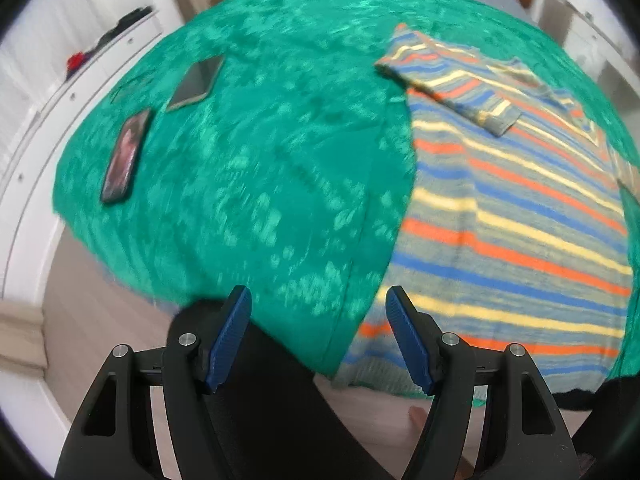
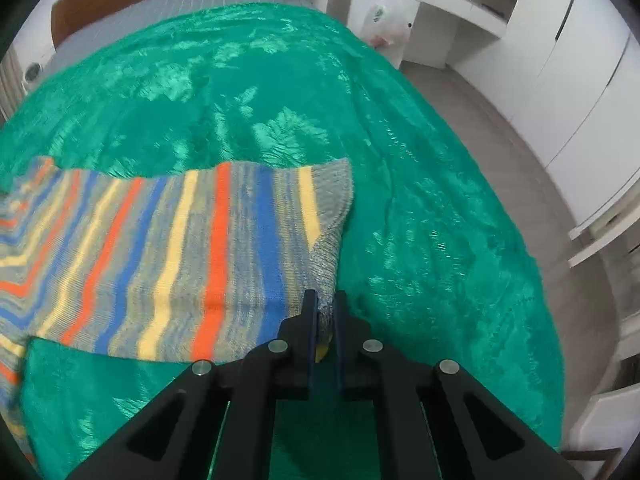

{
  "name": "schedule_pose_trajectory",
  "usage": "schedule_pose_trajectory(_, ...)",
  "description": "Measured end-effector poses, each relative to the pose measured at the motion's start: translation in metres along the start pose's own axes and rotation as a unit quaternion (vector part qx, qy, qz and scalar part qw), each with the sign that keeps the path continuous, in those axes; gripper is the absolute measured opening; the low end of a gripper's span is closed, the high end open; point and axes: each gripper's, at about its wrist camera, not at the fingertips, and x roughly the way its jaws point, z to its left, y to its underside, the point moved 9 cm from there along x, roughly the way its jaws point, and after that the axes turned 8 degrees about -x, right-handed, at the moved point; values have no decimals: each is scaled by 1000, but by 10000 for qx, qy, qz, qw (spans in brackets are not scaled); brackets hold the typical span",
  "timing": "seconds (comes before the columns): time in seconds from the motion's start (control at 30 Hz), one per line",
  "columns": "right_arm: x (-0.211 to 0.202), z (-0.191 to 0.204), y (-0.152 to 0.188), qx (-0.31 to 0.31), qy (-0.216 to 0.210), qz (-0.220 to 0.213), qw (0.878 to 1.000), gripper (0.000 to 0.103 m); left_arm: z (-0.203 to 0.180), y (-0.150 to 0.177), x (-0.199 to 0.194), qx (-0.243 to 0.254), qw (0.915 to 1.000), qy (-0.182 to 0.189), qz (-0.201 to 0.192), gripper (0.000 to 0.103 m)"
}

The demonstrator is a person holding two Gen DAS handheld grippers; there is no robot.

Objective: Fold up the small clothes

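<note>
Right gripper [image 2: 323, 305] fingers clenched on striped sweater [image 2: 192, 248] (hem corner), left gripper [image 1: 319, 300] fingers spread, empty

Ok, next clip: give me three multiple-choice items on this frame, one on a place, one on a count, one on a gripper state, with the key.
1. Where do the phones lie relative to the striped garment, in the left wrist view?
A. left of it
B. on it
C. right of it

2. How many phones lie on the green blanket?
A. one
B. two
C. four

3. What is the right gripper doing?
A. open, holding nothing
B. shut on the garment's edge
C. gripping a phone

Key: A, the near phone and far phone lie left; B, two show; C is wrong, B: knit sits between its fingers.
</note>
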Motion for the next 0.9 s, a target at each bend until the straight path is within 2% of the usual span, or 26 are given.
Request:
schedule_pose_trajectory(0.03,-1,1,0,71,-109,-6,9999,19,-8,-12,-4,166,9997,129,-93,72)
schedule_pose_trajectory(0.07,-4,-2,2,136,-134,16,9998,43,-20,-29,-11,353,9986,289,-256,72)
schedule_pose_trajectory(0.1,-10,-4,6,218,-206,14,9996,58,-27,-38,-16,461,9975,381,-367,74)
schedule_pose_trajectory(0.13,-18,-6,10,266,-275,-60,9992,75,-43,-56,-25,690,9944,545,-588,81)
schedule_pose_trajectory(0.17,-27,-6,13,273,-297,-158,9991,76,-57,-68,-31,904,9909,659,-753,86)
schedule_pose_trajectory(0.2,-35,-5,20,254,-310,-229,9989,76,-82,-87,-38,1325,9825,792,-1043,91)
schedule_pose_trajectory(0.27,-47,0,37,223,-433,-298,9984,76,-117,-104,-39,1885,9685,820,-1407,92)
schedule_pose_trajectory(0.3,-55,5,48,212,-558,-322,9977,76,-140,-110,-33,2250,9593,881,-1462,92)
schedule_pose_trajectory(0.33,-61,12,59,198,-702,-329,9968,76,-166,-112,-19,2662,9489,1007,-1366,92)
schedule_pose_trajectory(0.4,-71,28,80,164,-968,-337,9946,76,-202,-112,22,3193,9355,1010,-1123,91)
schedule_pose_trajectory(0.47,-82,44,101,122,-1164,-367,9925,76,-217,-114,65,3486,9295,716,-966,84)
schedule_pose_trajectory(0.5,-86,52,110,111,-1275,-396,9910,76,-219,-114,85,3538,9299,591,-818,74)
schedule_pose_trajectory(0.53,-91,60,120,109,-1367,-418,9897,76,-218,-115,100,3516,9321,578,-645,60)
schedule_pose_trajectory(0.57,-93,67,127,113,-1434,-431,9887,76,-217,-118,110,3396,9367,705,-482,54)
schedule_pose_trajectory(0.6,-98,72,136,122,-1506,-458,9875,76,-211,-127,113,3028,9473,978,-367,33)
schedule_pose_trajectory(0.63,-103,77,143,120,-1570,-488,9863,76,-205,-135,111,2785,9543,1027,-343,13)
schedule_pose_trajectory(0.67,-108,81,149,100,-1602,-524,9856,76,-193,-147,108,2393,9645,1075,-311,9)
schedule_pose_trajectory(0.73,-115,86,158,42,-1607,-602,9852,76,-156,-180,91,1520,9786,1276,-541,9)
schedule_pose_trajectory(0.8,-119,88,161,18,-1582,-669,9851,76,-110,-206,85,822,9878,1114,-716,9)
schedule_pose_trajectory(0.87,-125,90,164,36,-1567,-742,9848,76,-51,-227,88,100,9941,685,-834,8)
schedule_pose_trajectory(0.9,-126,91,162,41,-1576,-759,9846,76,-15,-238,96,-285,9956,328,-833,8)
